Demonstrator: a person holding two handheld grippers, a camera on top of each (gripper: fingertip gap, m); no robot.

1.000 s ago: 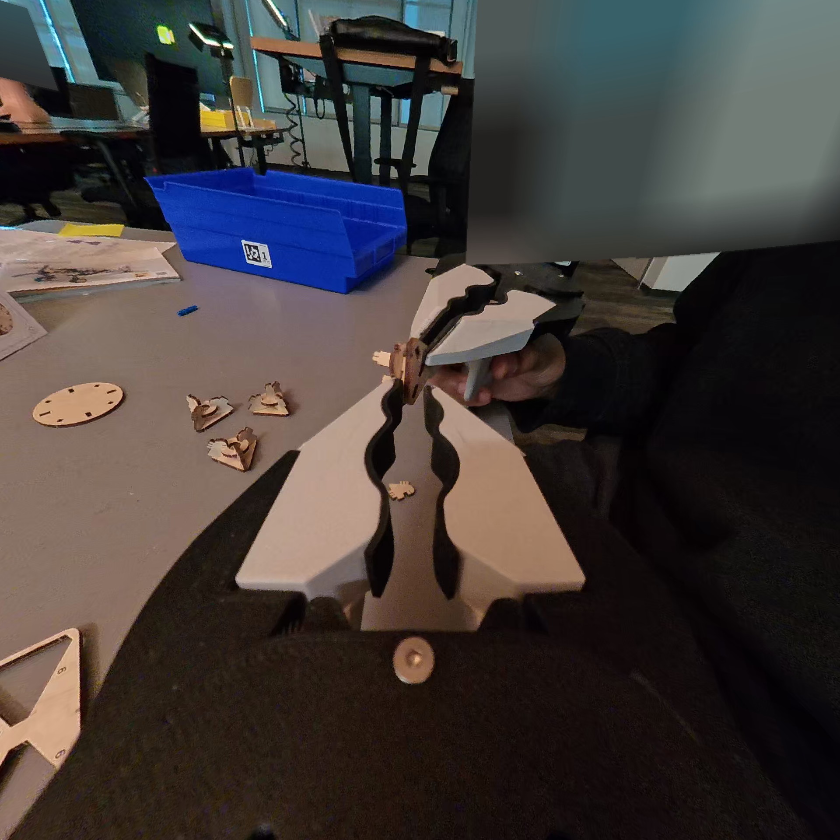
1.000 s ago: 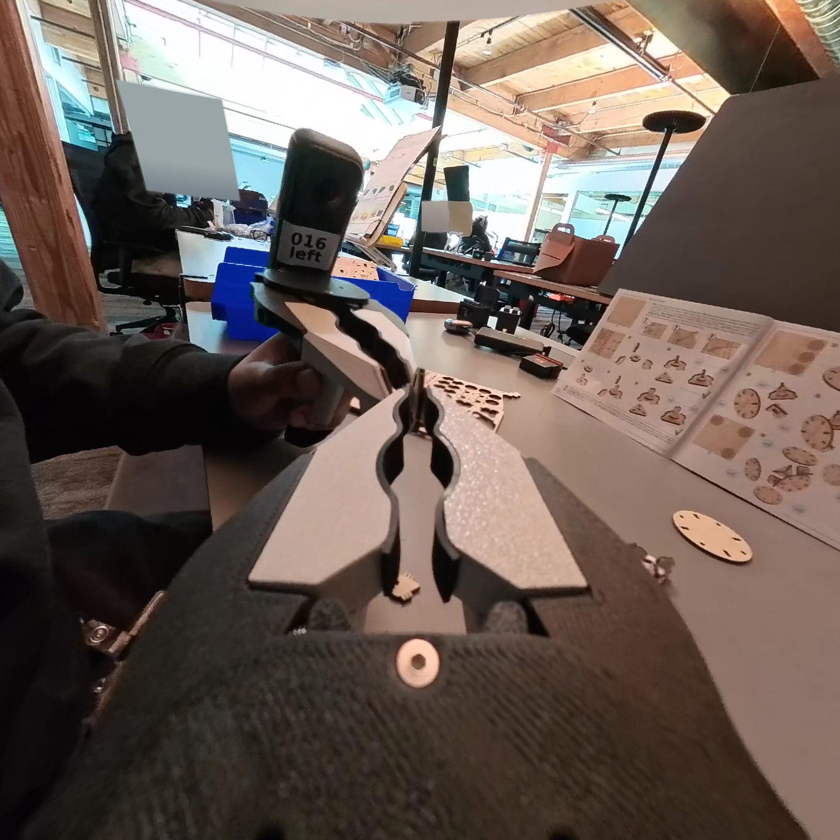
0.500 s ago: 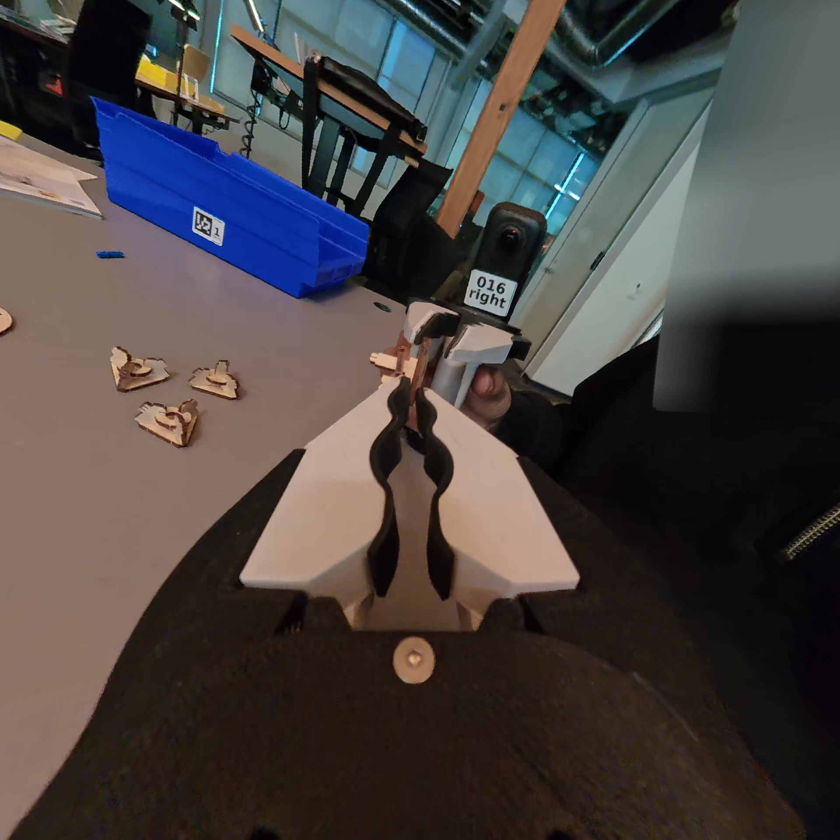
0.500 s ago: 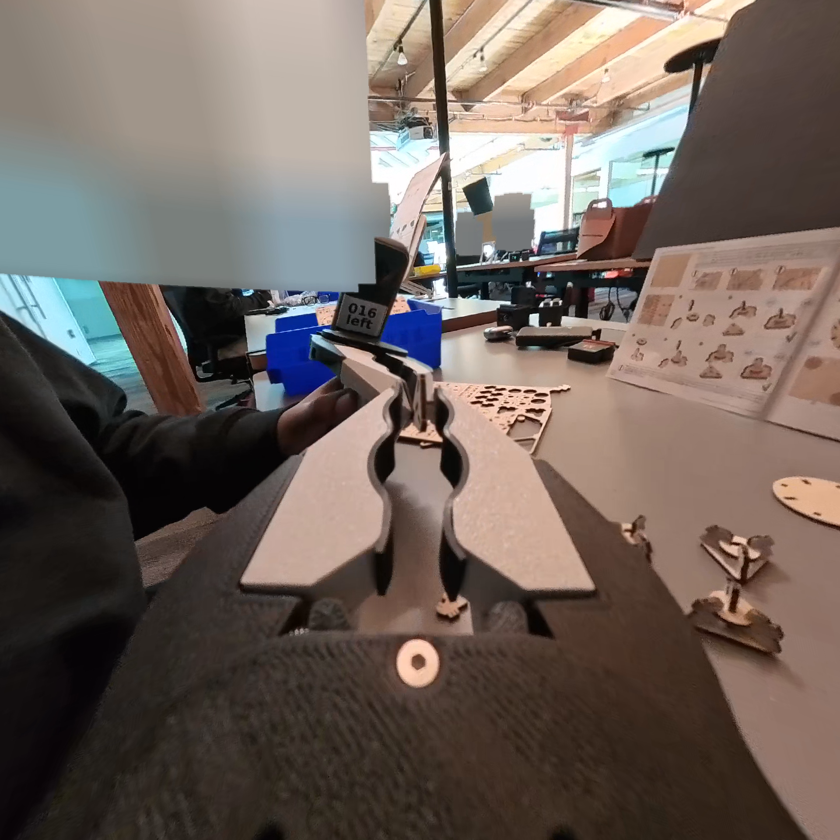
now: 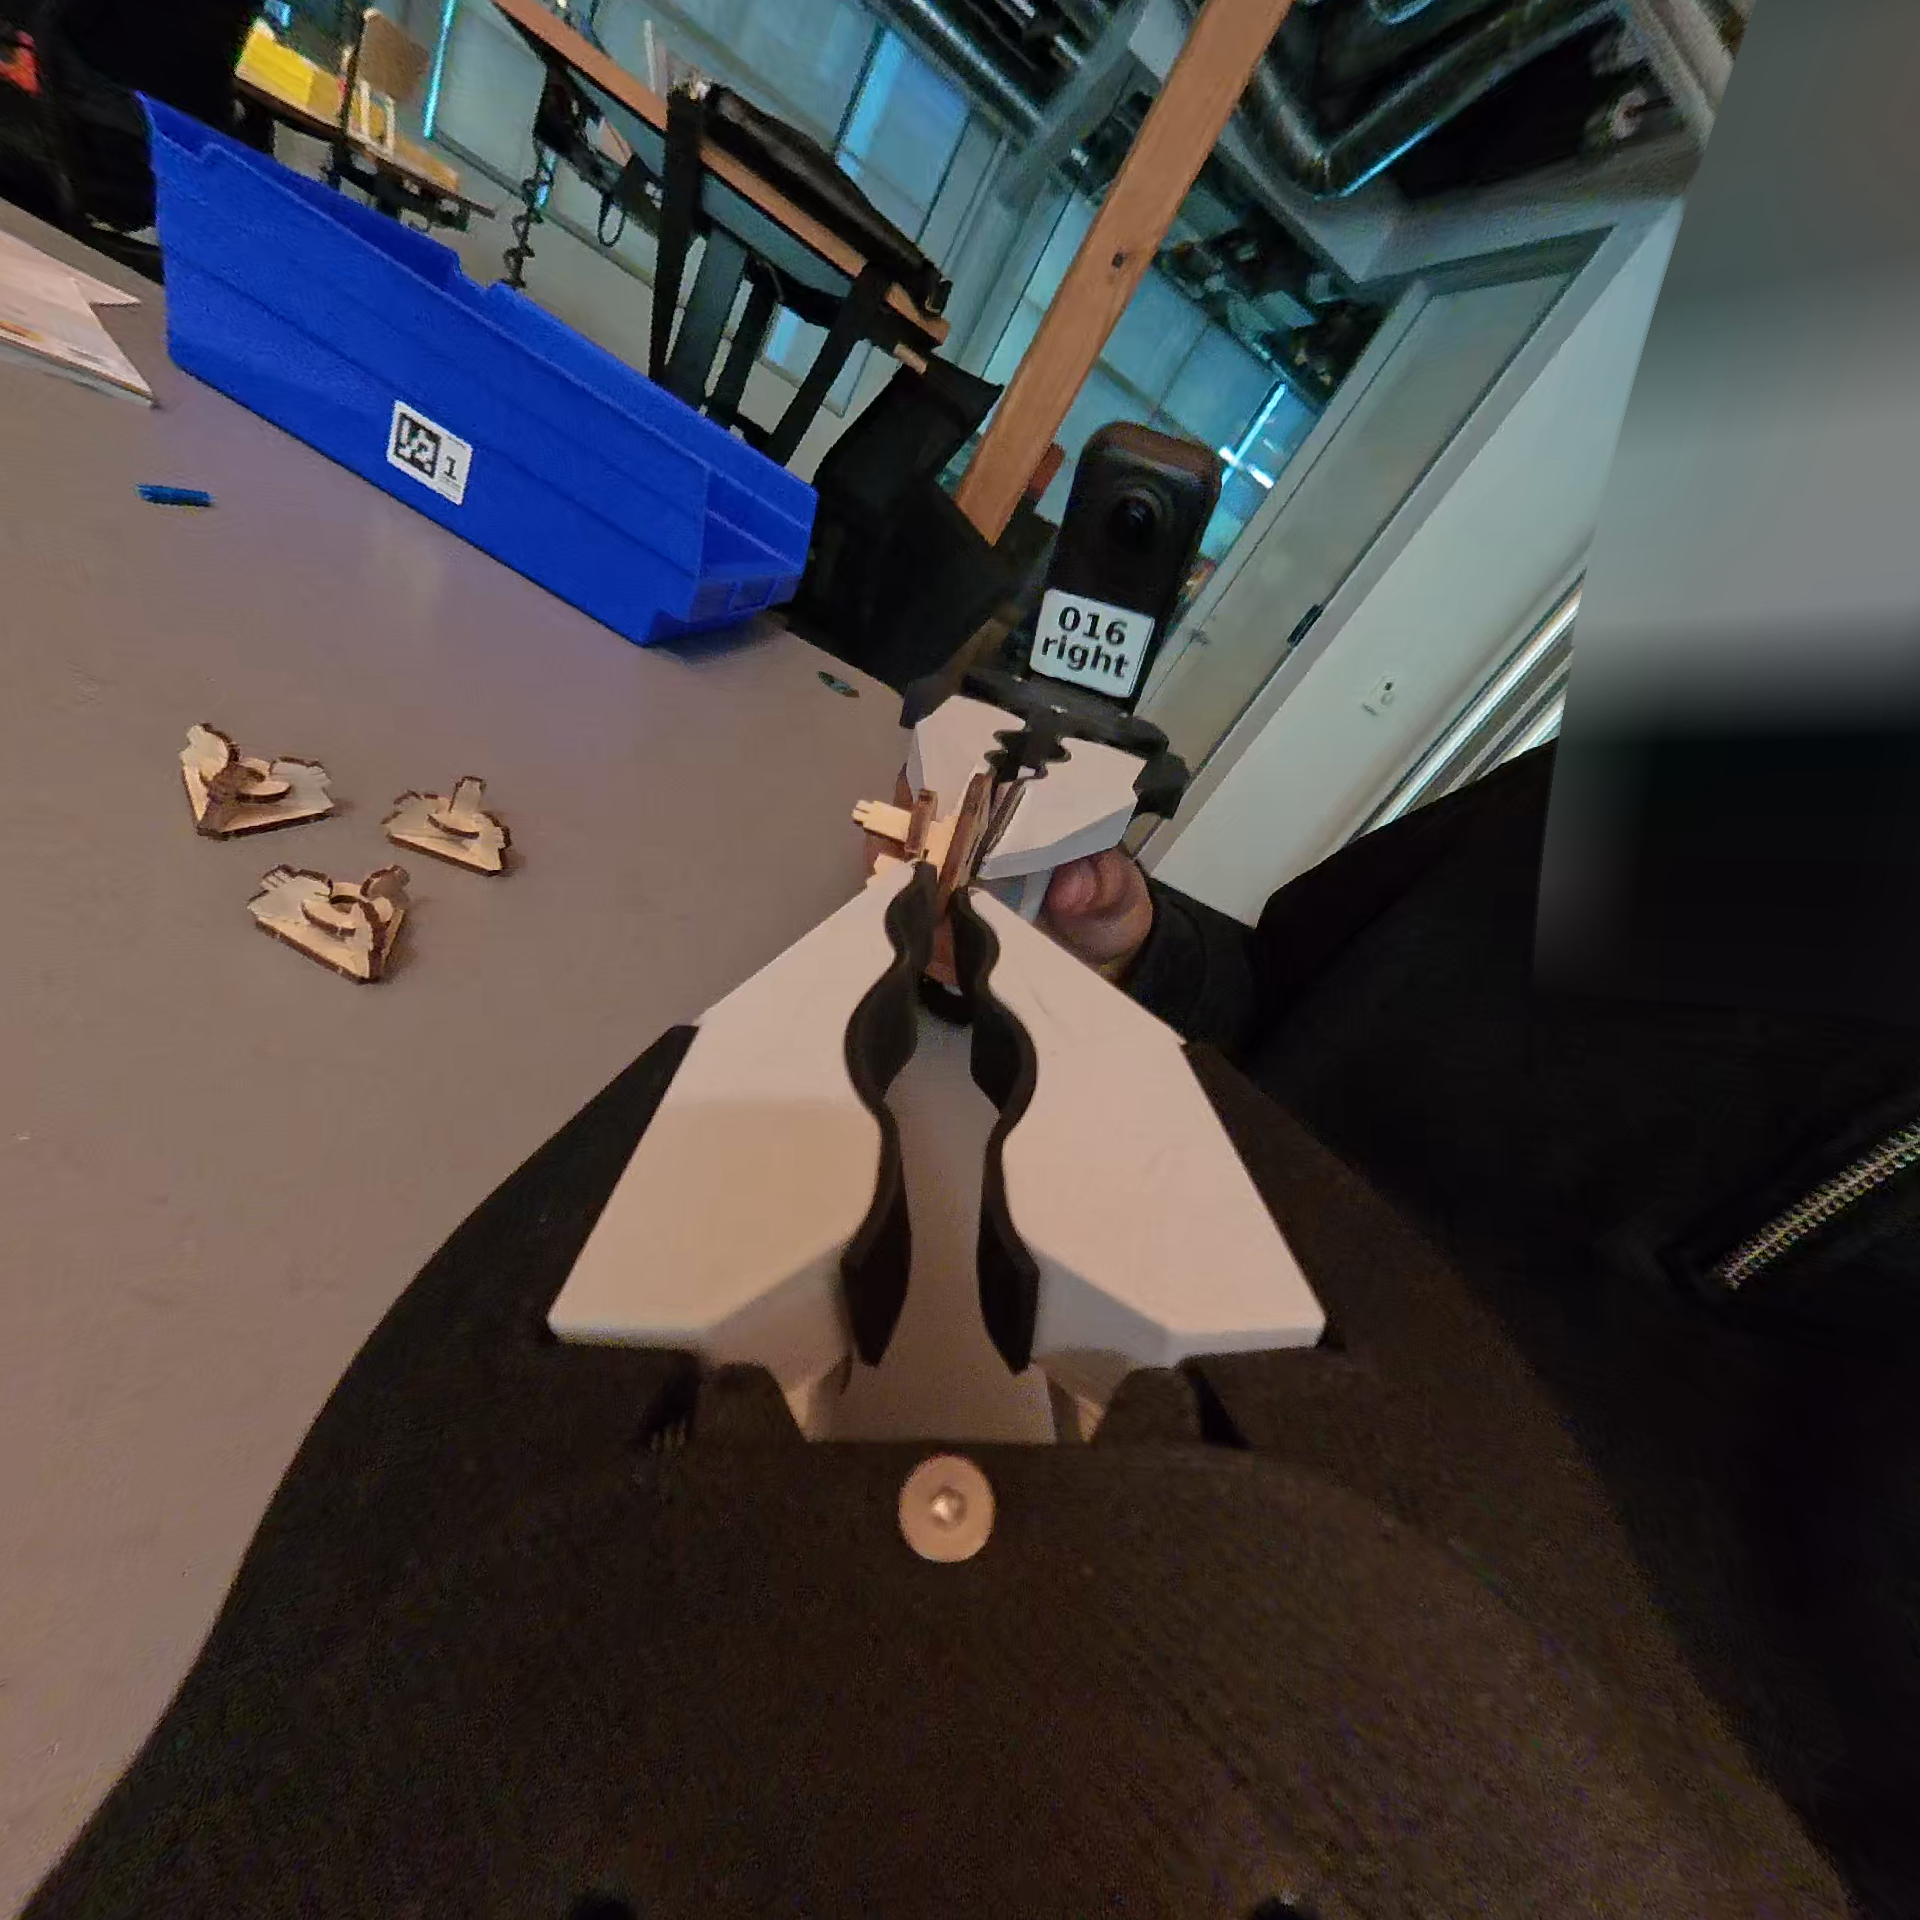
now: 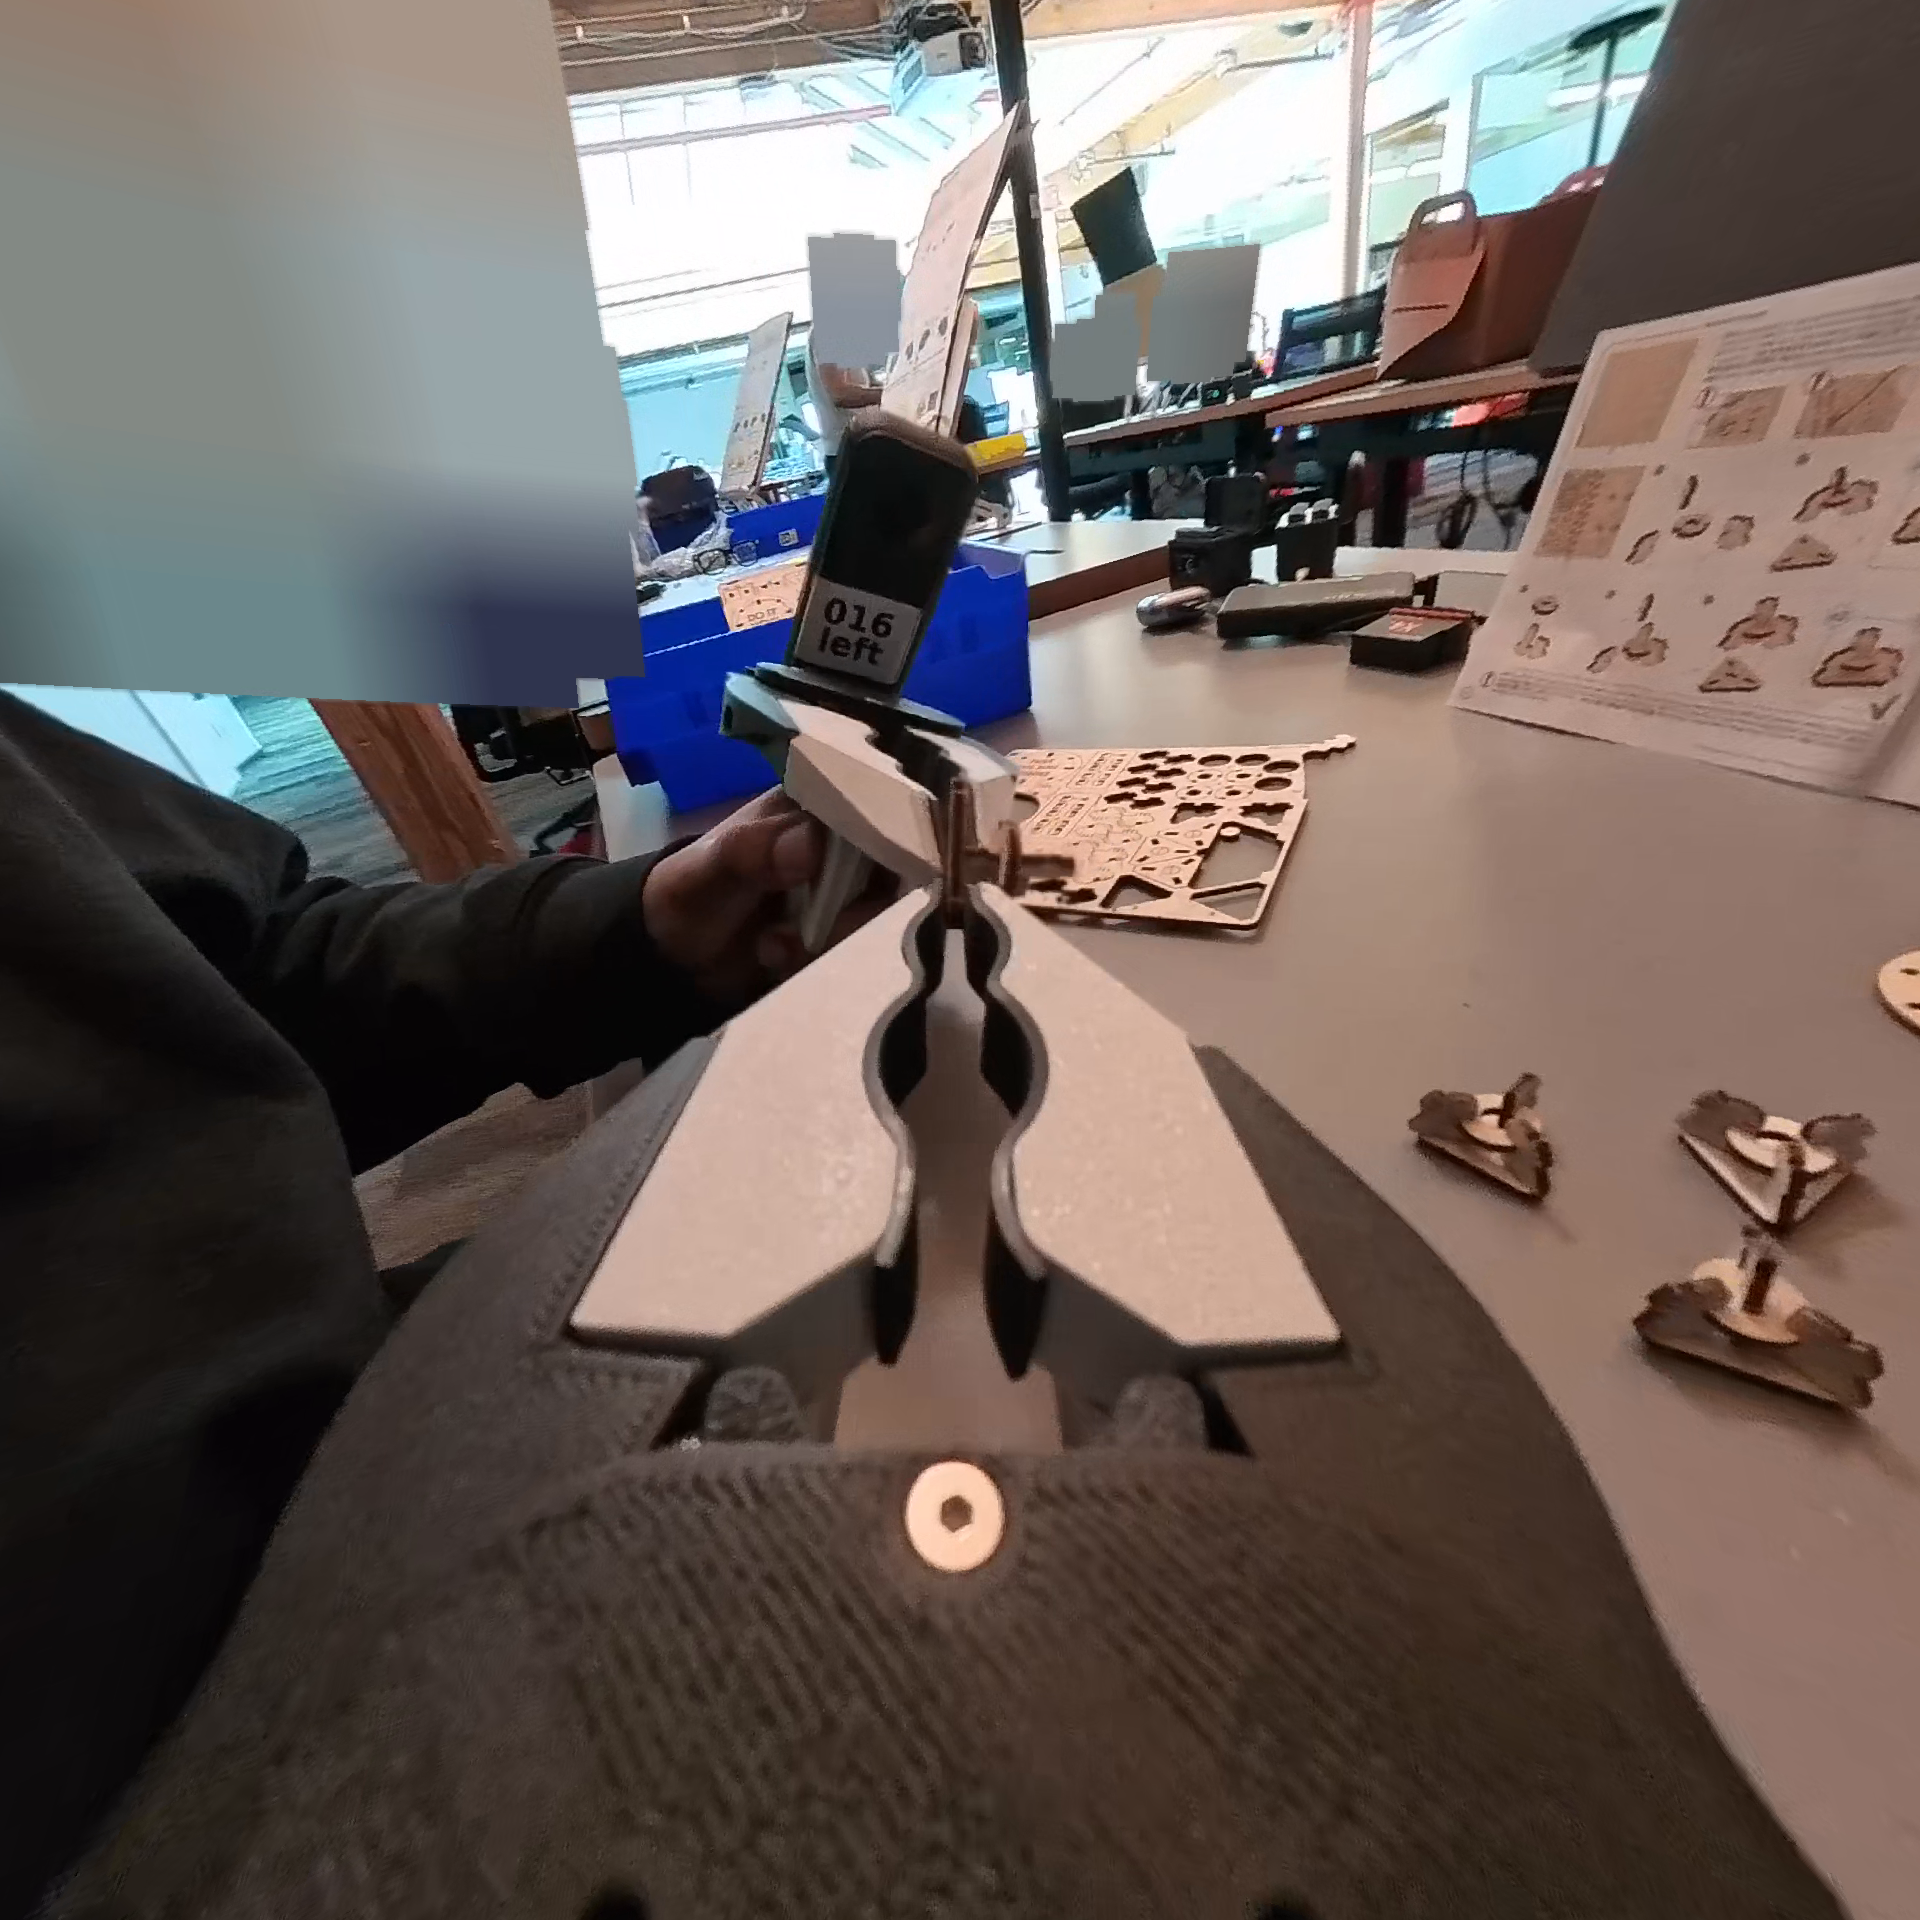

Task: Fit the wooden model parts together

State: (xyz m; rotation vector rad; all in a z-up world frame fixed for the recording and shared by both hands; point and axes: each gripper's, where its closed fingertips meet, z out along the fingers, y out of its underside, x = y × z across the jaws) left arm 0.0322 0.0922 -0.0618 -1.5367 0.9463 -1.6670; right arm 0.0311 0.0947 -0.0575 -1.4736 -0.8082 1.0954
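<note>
Three wooden assemblies [image 6: 1662,1226] beside both grippers' [image 5: 940,894] [image 6: 951,904] shared plywood piece [image 5: 935,831]

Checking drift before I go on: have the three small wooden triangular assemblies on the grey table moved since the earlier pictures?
No. The three small wooden triangular assemblies keep their cluster and their place relative to the blue plastic bin; only the camera swung.

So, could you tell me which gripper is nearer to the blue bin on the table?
Left. The blue bin sits just behind the left gripper in the right wrist view. The right gripper faces it from the near side, both shut on the same small wooden assembly.
</note>
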